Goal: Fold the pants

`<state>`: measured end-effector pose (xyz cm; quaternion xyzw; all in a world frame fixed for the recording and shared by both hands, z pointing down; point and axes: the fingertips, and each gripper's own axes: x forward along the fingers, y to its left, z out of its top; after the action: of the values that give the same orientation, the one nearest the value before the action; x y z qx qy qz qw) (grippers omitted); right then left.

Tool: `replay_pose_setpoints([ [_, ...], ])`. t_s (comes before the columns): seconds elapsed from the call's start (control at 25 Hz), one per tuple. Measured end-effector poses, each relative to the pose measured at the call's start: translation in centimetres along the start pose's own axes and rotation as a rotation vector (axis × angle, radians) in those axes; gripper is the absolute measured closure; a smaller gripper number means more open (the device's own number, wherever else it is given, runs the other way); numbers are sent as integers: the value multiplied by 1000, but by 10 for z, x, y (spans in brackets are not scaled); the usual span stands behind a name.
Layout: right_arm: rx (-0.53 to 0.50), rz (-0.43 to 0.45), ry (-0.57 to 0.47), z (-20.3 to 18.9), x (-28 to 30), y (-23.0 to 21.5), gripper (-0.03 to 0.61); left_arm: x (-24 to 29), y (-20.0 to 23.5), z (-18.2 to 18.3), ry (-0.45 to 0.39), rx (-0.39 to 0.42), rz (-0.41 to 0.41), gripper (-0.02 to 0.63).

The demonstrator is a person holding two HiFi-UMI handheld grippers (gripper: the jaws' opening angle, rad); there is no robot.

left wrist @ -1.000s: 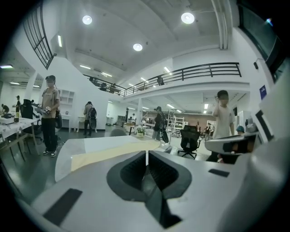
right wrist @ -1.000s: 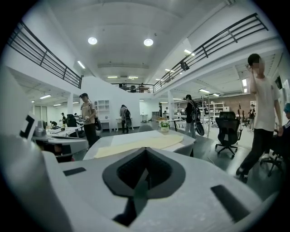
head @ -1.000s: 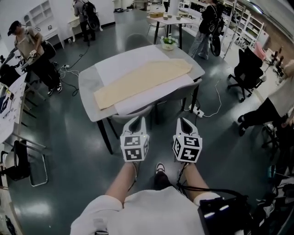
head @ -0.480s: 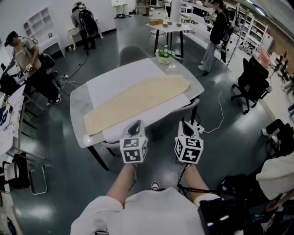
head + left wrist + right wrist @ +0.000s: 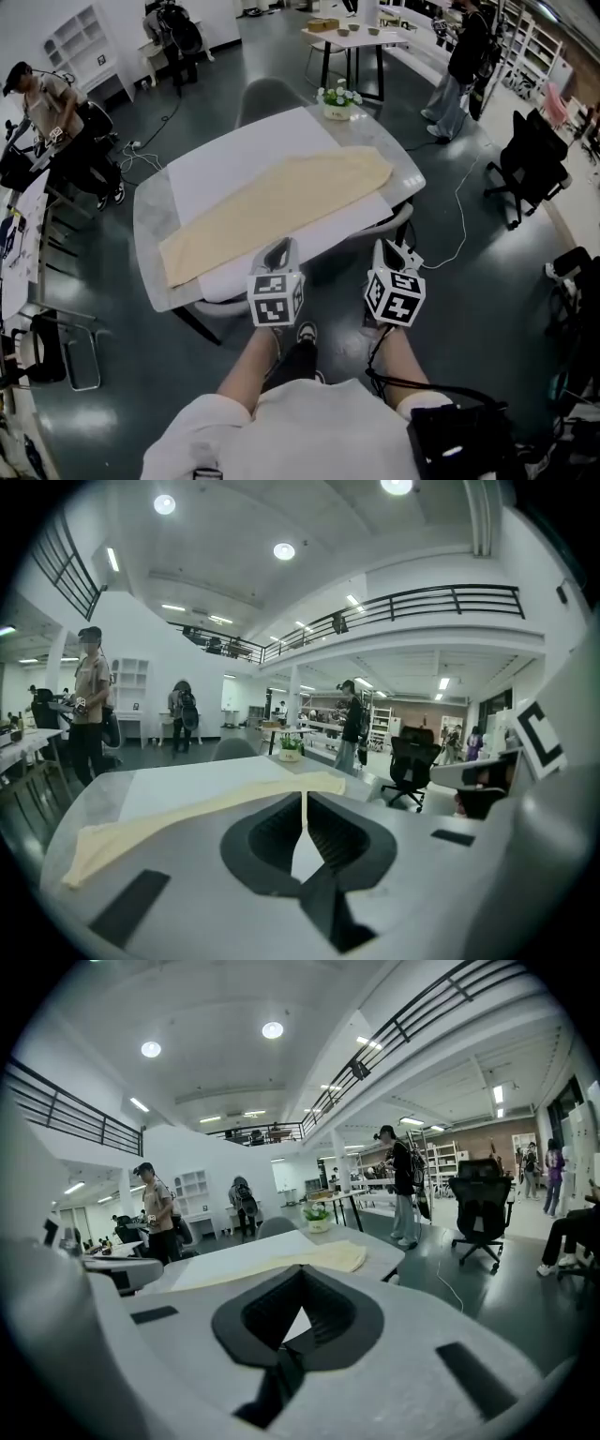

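One pair of tan pants (image 5: 272, 211) lies flat, running diagonally from the counter's (image 5: 148, 202) near-left corner to its far-right edge, on top of one white sheet (image 5: 234, 155). One little flower pot (image 5: 338, 97) sits at the far edge. Two tongs here: left tongs (image 5: 279, 247) and right tongs (image 5: 385, 247) are both clenched on nothing, just short of the near edge. My worry is pinching the sheet along with the fabric, so everything drags and maybe bumps the pot.

Grey table (image 5: 148, 220) — white sheet (image 5: 225, 157), flower pot (image 5: 338, 101)
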<state>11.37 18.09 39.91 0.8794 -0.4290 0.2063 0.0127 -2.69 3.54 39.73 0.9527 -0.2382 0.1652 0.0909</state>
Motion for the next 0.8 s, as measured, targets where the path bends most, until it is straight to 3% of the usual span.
replay_pose_setpoints([
  [0.24,-9,-36,8,11,55,-31,586,76,-3,13,-3,-15,-39,592],
  [0.6,-85,-59,16,78,160,-57,586,206,10,69,-19,-81,-77,592],
  [0.8,-113,-45,18,98,212,-56,586,255,33,89,-32,-105,-59,592],
])
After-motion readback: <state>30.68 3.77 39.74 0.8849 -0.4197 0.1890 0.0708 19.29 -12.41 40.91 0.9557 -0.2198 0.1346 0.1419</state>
